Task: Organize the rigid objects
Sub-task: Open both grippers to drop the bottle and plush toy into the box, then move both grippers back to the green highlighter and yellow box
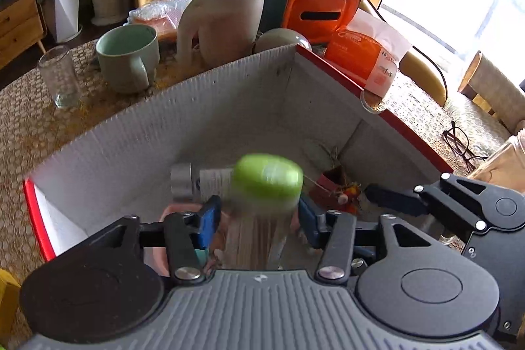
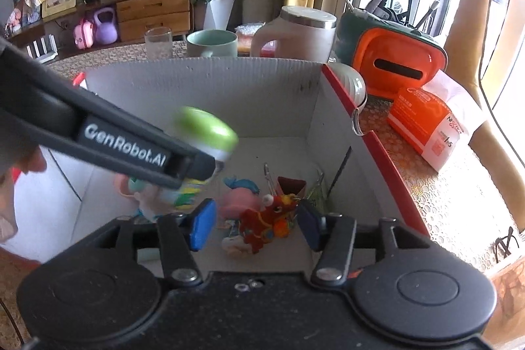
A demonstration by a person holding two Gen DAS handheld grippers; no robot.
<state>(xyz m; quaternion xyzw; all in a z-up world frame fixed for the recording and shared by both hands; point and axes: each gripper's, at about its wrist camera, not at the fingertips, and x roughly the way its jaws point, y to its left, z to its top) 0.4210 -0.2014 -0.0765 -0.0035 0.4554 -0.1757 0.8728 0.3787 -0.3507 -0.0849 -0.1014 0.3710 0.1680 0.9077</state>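
Observation:
A white cardboard box (image 1: 131,146) with red outer walls stands on the table; it also shows in the right wrist view (image 2: 262,94). My left gripper (image 1: 259,218) is over the box with a green-capped bottle (image 1: 267,182) between its blue pads, blurred by motion; the jaws look a little wider than the bottle. The bottle (image 2: 205,133) shows beside the left gripper's arm in the right wrist view. My right gripper (image 2: 256,227) is open and empty above a red toy figure (image 2: 265,223) and a pink toy (image 2: 234,202) in the box. A silver-capped tube (image 1: 200,181) lies in the box.
Behind the box stand a green mug (image 1: 128,58), a glass (image 1: 59,77), a beige lidded jug (image 1: 223,22), an orange case (image 1: 318,12) and an orange packet (image 1: 364,61). Glasses (image 1: 459,146) lie on the table to the right.

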